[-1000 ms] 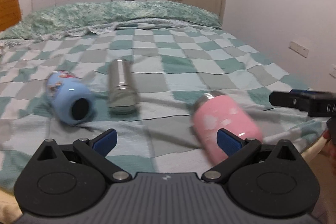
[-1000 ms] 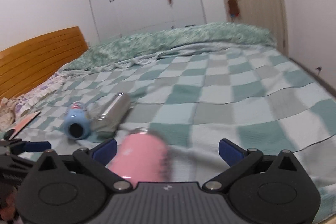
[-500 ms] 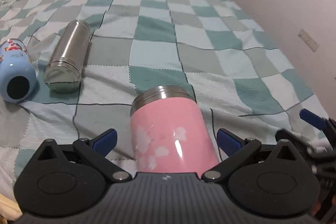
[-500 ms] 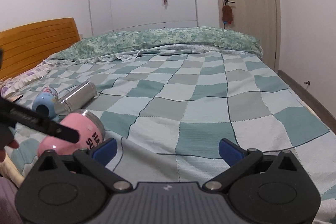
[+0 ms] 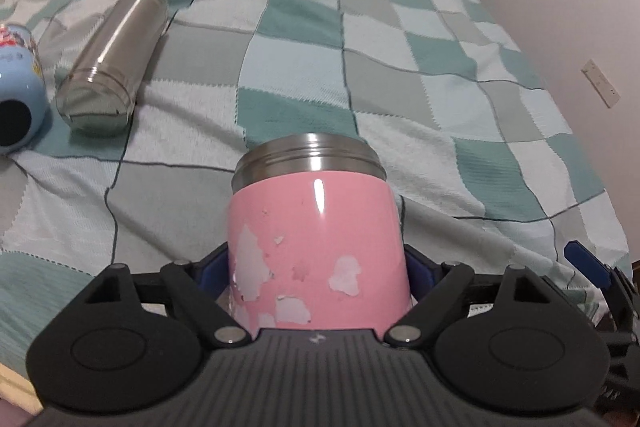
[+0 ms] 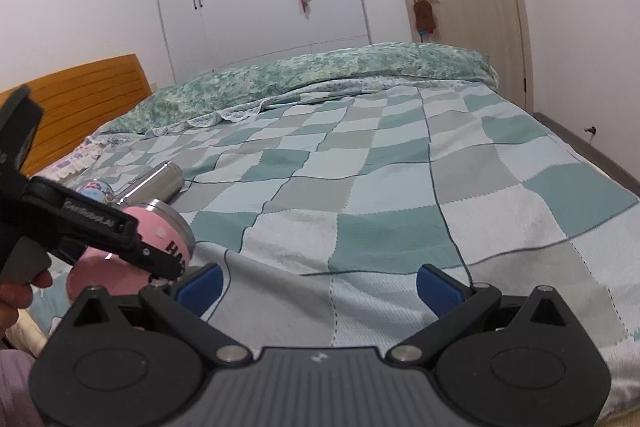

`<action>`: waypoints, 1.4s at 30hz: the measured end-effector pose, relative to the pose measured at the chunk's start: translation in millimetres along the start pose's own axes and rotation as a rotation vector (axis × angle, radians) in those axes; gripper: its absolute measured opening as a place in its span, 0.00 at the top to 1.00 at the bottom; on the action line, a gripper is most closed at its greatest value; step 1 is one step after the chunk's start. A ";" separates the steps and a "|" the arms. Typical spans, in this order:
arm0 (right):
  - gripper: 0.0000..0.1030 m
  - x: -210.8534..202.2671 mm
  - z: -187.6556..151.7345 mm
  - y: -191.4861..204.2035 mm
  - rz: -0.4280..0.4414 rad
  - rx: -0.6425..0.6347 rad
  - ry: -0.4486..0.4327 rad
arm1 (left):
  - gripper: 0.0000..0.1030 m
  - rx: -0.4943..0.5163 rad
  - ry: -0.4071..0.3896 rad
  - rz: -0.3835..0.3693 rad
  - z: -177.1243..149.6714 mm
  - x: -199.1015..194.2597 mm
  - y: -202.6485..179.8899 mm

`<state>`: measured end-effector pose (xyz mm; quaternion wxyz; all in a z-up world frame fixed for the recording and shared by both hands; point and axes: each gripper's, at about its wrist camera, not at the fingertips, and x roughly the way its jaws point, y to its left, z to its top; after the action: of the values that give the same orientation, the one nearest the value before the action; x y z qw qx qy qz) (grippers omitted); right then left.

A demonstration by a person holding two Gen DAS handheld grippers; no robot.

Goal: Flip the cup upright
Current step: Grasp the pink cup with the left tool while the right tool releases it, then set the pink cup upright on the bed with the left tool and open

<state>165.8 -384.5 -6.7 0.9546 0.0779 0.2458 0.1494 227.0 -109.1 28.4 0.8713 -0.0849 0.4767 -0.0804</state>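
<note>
Left tongs [image 5: 318, 273] are clamped on the pink cup [image 5: 316, 247], lying on its side on the near bed [image 5: 400, 75]; right tongs [image 6: 318, 281] hover wide open, holding nothing.

Your pink cup [image 5: 316, 247] lies on its side on the checked blanket [image 5: 400, 67], near the front edge of the bed, its steel threaded rim pointing away from you toward the far end. Its glossy pink body carries pale, flaky blossom-like patches on top and dark lettering on the side facing the right camera. Blue pads [image 5: 418, 273] press against both its flanks.
</note>
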 end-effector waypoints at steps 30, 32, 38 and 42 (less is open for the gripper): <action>0.00 -3.6 -3.4 22.1 -0.077 0.015 -0.213 | 0.17 0.336 -0.517 0.024 3.3 -37.5 -55.2; 0.00 0.6 -4.0 21.4 -0.080 0.020 -0.210 | 0.17 0.332 -0.514 0.040 5.8 -17.1 -52.6; 0.00 3.1 -6.0 23.2 -0.085 0.017 -0.202 | 0.17 0.297 -0.447 0.017 5.2 29.4 -36.1; 0.00 2.1 -4.5 27.7 -0.086 0.007 -0.204 | 0.00 0.287 -0.463 0.005 7.7 18.4 -27.7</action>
<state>158.5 -357.3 -5.4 0.9799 0.0854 0.1508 0.0984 241.7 -139.6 23.7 0.9604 0.0242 0.2486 -0.1234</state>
